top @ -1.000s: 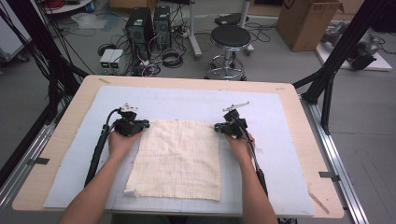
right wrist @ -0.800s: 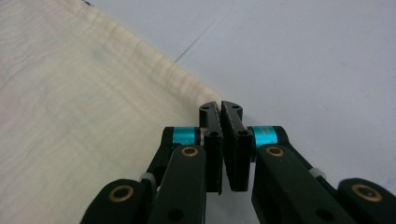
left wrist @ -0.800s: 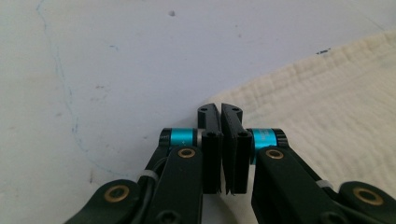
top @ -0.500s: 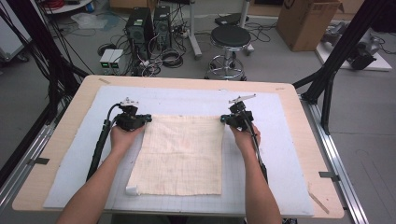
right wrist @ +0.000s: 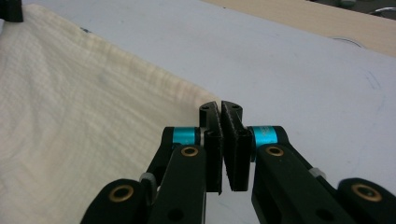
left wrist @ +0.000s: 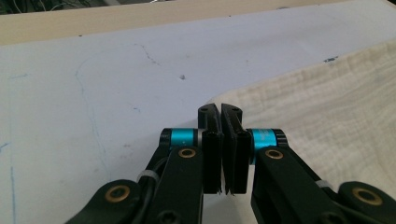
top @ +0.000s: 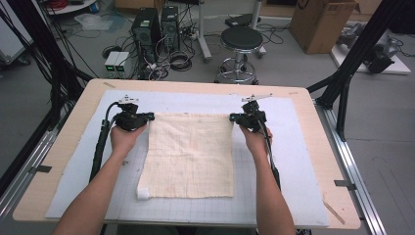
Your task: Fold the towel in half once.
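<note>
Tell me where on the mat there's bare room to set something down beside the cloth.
Bare mat lies between the cloth and the table's right edge, and a narrower patch left of the left forearm. The far strip behind the cloth is thin. The cloth's far corners are crowded by the left gripper and right gripper.

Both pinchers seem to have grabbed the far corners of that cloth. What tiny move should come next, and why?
Probably lift both corners a little more: the left gripper and right gripper are each shut on a far corner of the cream cloth, which otherwise lies flat on the table.
</note>
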Demonstrator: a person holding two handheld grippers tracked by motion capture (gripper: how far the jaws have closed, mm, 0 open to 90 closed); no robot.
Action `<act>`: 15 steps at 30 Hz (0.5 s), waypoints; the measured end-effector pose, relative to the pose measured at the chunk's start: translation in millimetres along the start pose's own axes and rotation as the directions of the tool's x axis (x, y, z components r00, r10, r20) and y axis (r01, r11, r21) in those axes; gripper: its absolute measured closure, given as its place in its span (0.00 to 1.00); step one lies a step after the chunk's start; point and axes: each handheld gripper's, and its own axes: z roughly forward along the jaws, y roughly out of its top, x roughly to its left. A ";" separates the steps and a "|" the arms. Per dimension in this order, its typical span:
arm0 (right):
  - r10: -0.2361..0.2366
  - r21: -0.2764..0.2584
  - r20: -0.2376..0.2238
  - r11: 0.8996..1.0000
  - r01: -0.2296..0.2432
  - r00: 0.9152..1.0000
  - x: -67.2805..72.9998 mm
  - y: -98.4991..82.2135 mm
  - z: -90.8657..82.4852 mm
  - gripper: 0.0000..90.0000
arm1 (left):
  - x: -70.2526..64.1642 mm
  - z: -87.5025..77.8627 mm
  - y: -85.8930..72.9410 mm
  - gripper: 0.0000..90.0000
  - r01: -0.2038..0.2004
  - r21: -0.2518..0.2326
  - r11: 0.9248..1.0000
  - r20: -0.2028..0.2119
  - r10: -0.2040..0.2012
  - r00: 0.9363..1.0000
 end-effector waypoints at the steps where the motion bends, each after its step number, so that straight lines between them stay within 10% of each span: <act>1: -0.005 -0.001 -0.011 1.000 0.005 1.000 0.7 0.4 -0.7 0.97 | 0.2 -2.1 0.5 0.96 -0.004 0.001 1.000 0.004 0.004 1.000; 15: 0.016 -0.055 -0.094 0.998 -0.021 0.995 3.6 -4.4 -28.3 0.97 | -14.0 -17.3 -0.8 0.96 -0.058 -0.008 0.998 0.039 0.059 0.998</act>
